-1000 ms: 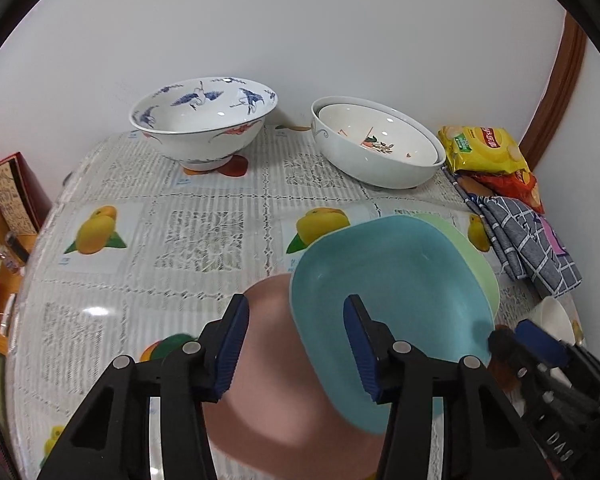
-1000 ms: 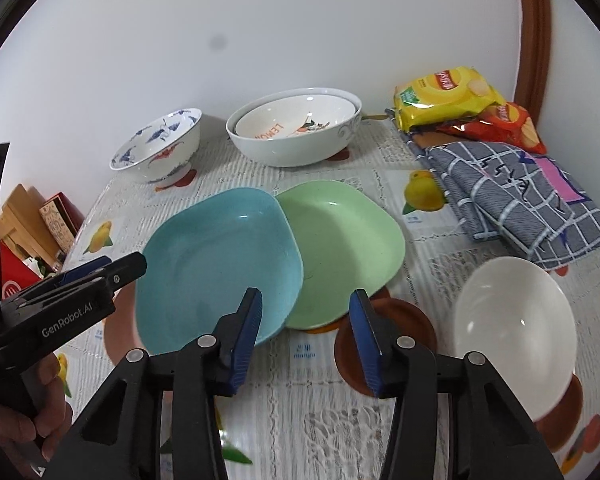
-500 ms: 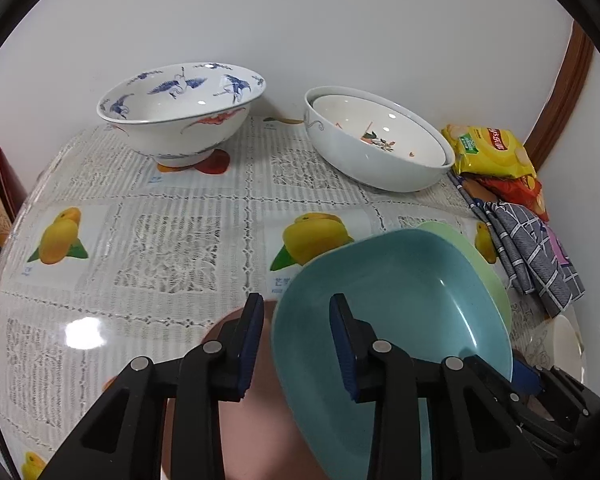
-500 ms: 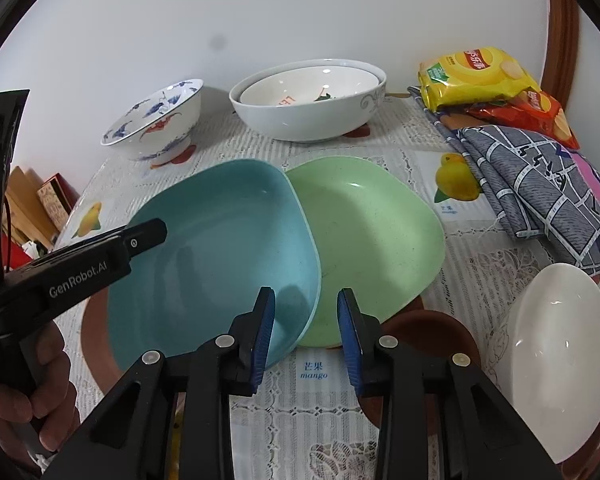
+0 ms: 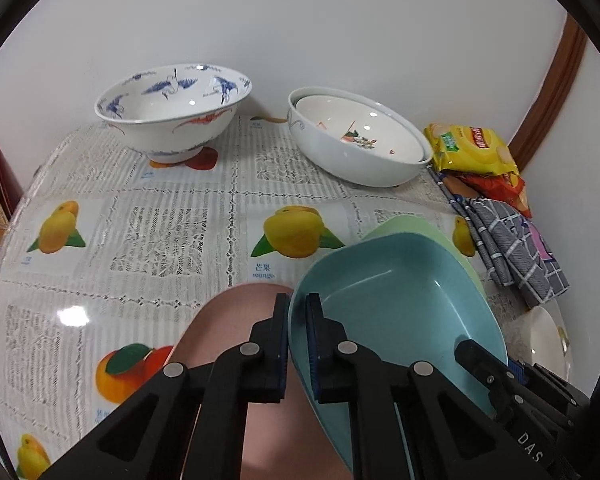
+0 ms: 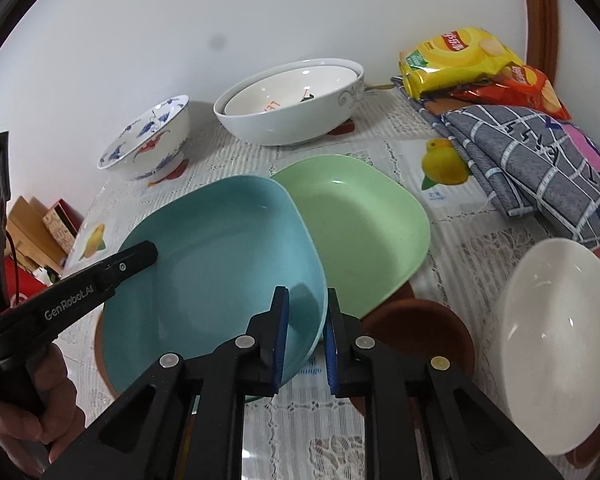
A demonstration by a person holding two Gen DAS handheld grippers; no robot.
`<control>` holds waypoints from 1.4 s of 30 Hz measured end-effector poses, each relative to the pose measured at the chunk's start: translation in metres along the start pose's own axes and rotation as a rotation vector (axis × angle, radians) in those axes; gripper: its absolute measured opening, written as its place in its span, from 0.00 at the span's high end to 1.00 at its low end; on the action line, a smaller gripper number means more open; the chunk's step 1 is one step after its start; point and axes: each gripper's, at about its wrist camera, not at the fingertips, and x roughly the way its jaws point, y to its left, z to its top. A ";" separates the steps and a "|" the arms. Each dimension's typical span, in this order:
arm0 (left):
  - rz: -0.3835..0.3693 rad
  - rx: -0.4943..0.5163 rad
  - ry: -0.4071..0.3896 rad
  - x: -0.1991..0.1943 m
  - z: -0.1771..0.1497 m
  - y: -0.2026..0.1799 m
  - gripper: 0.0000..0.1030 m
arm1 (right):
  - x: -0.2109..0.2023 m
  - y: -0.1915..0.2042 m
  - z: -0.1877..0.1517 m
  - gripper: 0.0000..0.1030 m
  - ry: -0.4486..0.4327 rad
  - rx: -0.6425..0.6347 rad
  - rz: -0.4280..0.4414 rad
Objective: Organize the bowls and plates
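Overhead, fruit-print tablecloth (image 5: pixel 172 240), white wall (image 5: pixel 340 32).

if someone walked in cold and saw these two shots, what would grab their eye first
Most likely the glossy blue squarish plate at table centre, gripped on opposite rims: the left gripper is shut on one edge, and the right gripper is closing around the other. It overlaps a pale green squarish plate and a pink plate. At the back wall stand a blue-and-white painted porcelain bowl and nested white bowls.
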 end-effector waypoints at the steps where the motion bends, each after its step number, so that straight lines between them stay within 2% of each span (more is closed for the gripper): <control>1: -0.002 0.000 -0.002 -0.005 0.000 -0.002 0.92 | -0.004 0.000 0.000 0.85 -0.006 0.003 0.001; 15: -0.019 0.042 -0.081 -0.089 -0.013 -0.037 0.92 | -0.095 -0.003 -0.015 0.86 -0.107 0.030 -0.008; 24: -0.025 0.048 -0.116 -0.129 -0.026 -0.050 0.92 | -0.138 -0.002 -0.030 0.87 -0.147 0.044 -0.010; 33: -0.024 0.062 -0.151 -0.156 -0.037 -0.061 0.92 | -0.166 -0.005 -0.038 0.88 -0.176 0.059 -0.005; 42: -0.014 0.052 -0.175 -0.175 -0.042 -0.056 0.92 | -0.184 0.005 -0.040 0.88 -0.200 0.051 0.004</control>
